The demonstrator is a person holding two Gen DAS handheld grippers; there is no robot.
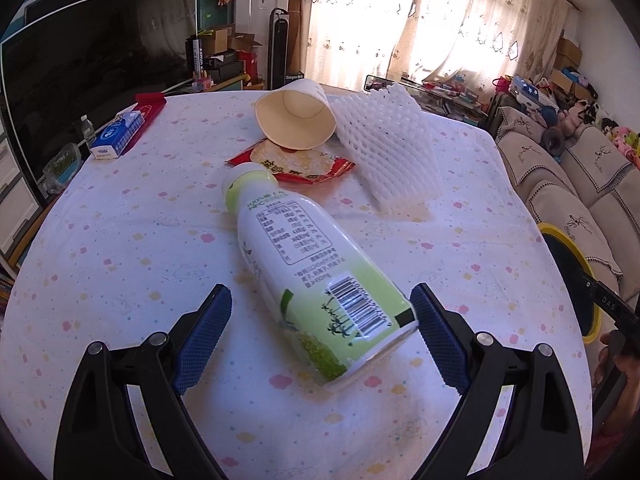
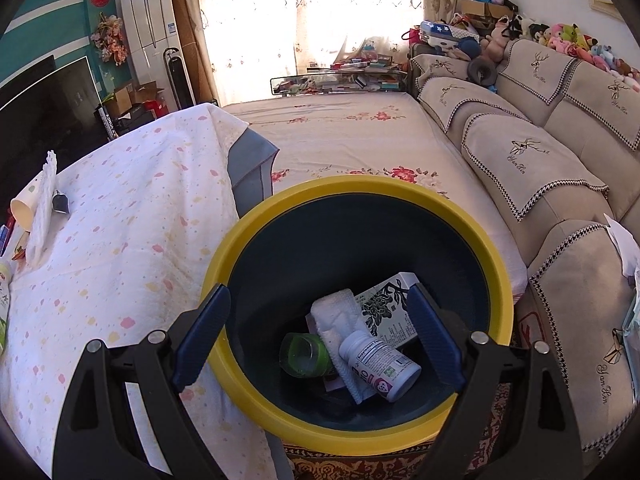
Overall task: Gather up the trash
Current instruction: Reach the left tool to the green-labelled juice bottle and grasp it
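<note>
Centre left gripper, fingers apart, on white-and-green plastic bottle lying at lower centre; right gripper spread, empty, above yellow-rimmed dark bin.

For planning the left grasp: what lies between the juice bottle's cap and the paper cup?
In the left wrist view, a red snack wrapper lies between juice bottle and paper cup.

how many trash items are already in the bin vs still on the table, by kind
In the bin:
pill bottle: 1
green bottle: 1
white wrapper: 1
printed box: 1

On the table:
drink bottle: 1
paper cup: 1
snack wrapper: 1
foam net: 1

Total: 8 that show; the bin may hide more.
</note>
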